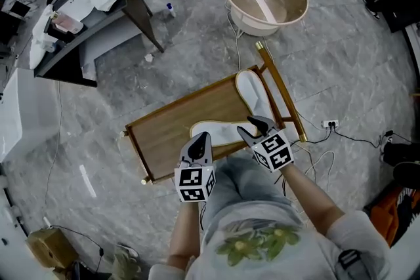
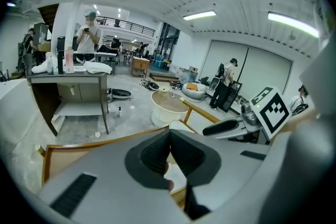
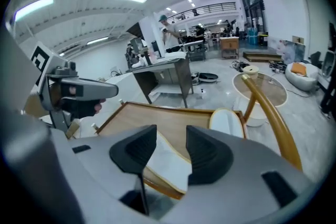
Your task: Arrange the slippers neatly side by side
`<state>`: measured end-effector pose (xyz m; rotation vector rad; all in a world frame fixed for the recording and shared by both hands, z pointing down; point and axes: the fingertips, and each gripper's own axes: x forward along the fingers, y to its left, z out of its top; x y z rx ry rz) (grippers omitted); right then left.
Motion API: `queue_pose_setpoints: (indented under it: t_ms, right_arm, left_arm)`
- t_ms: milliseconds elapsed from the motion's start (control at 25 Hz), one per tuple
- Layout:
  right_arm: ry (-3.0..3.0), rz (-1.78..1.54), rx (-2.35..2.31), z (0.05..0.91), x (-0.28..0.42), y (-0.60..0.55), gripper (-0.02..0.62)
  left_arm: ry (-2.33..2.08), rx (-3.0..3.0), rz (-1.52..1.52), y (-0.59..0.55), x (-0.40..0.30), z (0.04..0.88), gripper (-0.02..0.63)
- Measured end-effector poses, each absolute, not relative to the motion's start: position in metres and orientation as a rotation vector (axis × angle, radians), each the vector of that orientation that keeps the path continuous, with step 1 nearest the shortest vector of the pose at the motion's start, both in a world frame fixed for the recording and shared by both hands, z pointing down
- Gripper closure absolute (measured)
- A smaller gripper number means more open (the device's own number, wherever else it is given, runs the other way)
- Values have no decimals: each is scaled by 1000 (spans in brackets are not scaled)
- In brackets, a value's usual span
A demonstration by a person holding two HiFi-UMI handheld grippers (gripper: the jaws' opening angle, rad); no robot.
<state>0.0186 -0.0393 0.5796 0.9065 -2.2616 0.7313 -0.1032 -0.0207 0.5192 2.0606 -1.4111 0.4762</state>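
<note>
Fingers (image 3: 210, 157) of the right gripper (image 3: 171, 139) stand apart with nothing pressed between them. The near slipper (image 3: 168, 162) shows in the gap, lower down and clear of both pads. From the head view, this gripper (image 1: 256, 126) hangs over the tray (image 1: 164, 141) at its near right corner, above the right end of that slipper (image 1: 220, 133).

Fingers (image 2: 152, 157) of the left gripper (image 2: 169, 136) are together, the pads meeting at their tips with nothing between them. It (image 1: 199, 143) hovers at the near edge of the tray, just over the left end of the near slipper and not touching it.

Both slippers are white and lie on the tray. The near one runs along the tray's near edge. The far slipper (image 1: 252, 94) lies along the tray's right end, just inside the handle (image 1: 282, 92), at an angle to the other. Their closest ends come together at the tray's near right corner, where the right gripper covers them, so I cannot tell whether they touch
</note>
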Motion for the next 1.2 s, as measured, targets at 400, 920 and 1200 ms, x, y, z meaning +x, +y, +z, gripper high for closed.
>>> queue_pose_setpoints:
  t_ms: [400,920,1200]
  right_arm:
    - [-2238,640,506,601,-32,5,417]
    - [-2092,433,236,655,-57,9,387]
    - [-2023,339,180,689,-60,6,379]
  left_arm:
    - [-1440,1997,540,13,-121,532,590]
    - [-1460,1925,563,24,-142,549,591]
    - [-1444,1884,569,27,-146,564,591]
